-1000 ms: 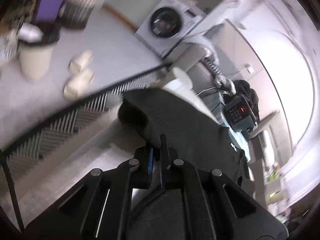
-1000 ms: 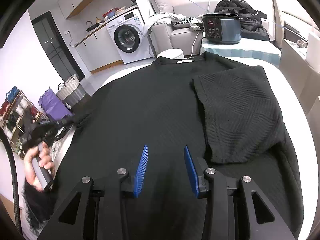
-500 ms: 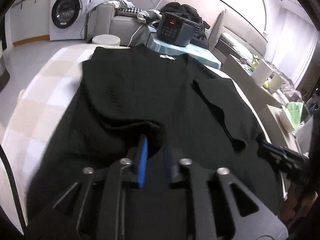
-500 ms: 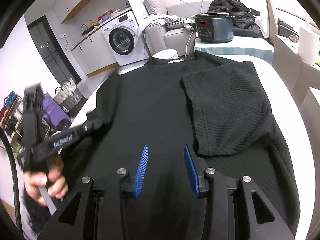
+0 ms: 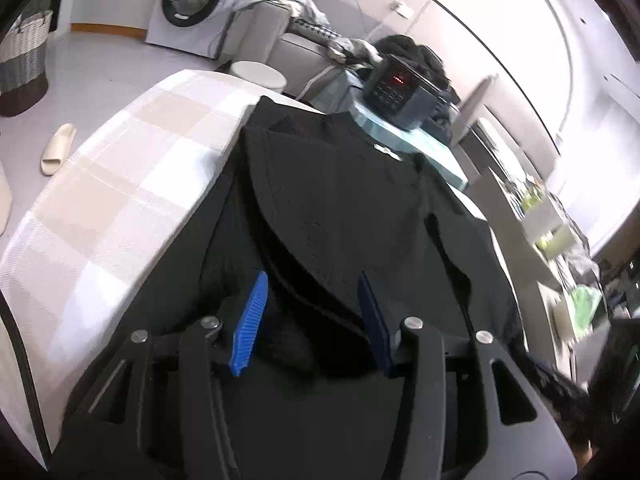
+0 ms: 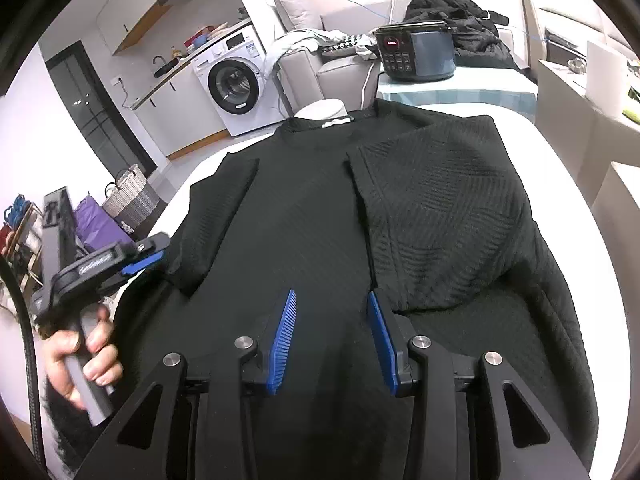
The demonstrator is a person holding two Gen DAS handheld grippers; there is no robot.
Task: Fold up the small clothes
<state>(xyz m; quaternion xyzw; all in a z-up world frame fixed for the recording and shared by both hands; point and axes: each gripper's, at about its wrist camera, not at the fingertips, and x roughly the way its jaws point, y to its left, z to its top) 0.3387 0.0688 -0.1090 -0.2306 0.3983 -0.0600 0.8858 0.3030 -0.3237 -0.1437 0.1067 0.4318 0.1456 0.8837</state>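
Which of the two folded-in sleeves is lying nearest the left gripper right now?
The narrow sleeve on the washing-machine side, its cuff just off the left gripper, whose jaws are opening. The broader folded sleeve lies across the black top, on the cooker's side.

Place: a home; I am standing in an open living room that runs into a laundry and kitchen corner.
Laundry corner: at ten o'clock from me a white washing machine (image 6: 234, 84) sits under a counter with a sink and tap (image 6: 162, 65).
Seating: at twelve o'clock a pale sofa (image 6: 320, 36) with cushions and clothes thrown over it.
Cooking: an electric cooker (image 6: 414, 54) stands on a small side table at one o'clock.
Storage: a woven laundry basket (image 6: 130, 196) and a purple bag (image 6: 96, 222) at nine o'clock.
Floor: a beige slipper (image 5: 58, 148) lies on pale tiles.
My work surface: covered by a checked cloth (image 5: 120, 184).
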